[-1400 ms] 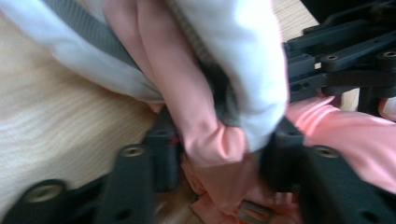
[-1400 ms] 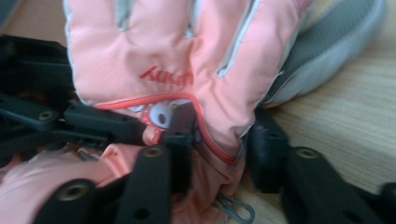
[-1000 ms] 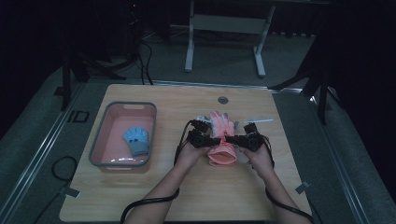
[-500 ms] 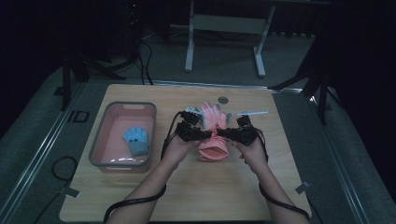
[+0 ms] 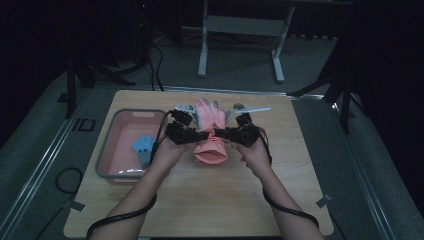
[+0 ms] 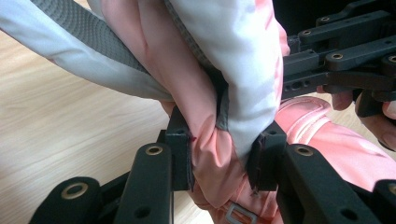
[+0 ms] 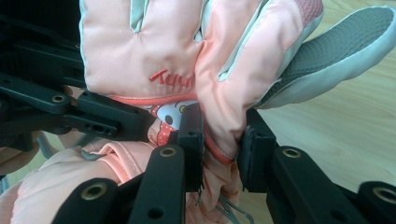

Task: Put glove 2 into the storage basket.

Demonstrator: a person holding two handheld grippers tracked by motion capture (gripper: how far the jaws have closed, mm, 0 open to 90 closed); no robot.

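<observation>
A pink padded glove (image 5: 210,131) with grey and white palm patches hangs above the wooden table (image 5: 210,200), fingers pointing away from me. My left gripper (image 5: 202,135) is shut on one side of the glove (image 6: 210,154) near the wrist. From the opposite side my right gripper (image 5: 220,134) is shut on the other edge of the glove (image 7: 140,51), the fabric bunched between its pads. The two grippers face each other, tips almost meeting. The glove's cuff droops below them.
At the table's left stands a grey-rimmed pink basin (image 5: 131,114) with a blue glove (image 5: 144,148) lying in it. A small round disc (image 5: 239,106) sits near the far edge. Behind the table stands a metal frame (image 5: 240,25) on the floor.
Both hands have risen and moved away from me, carrying the pink glove between them. The grips on it look the same.
</observation>
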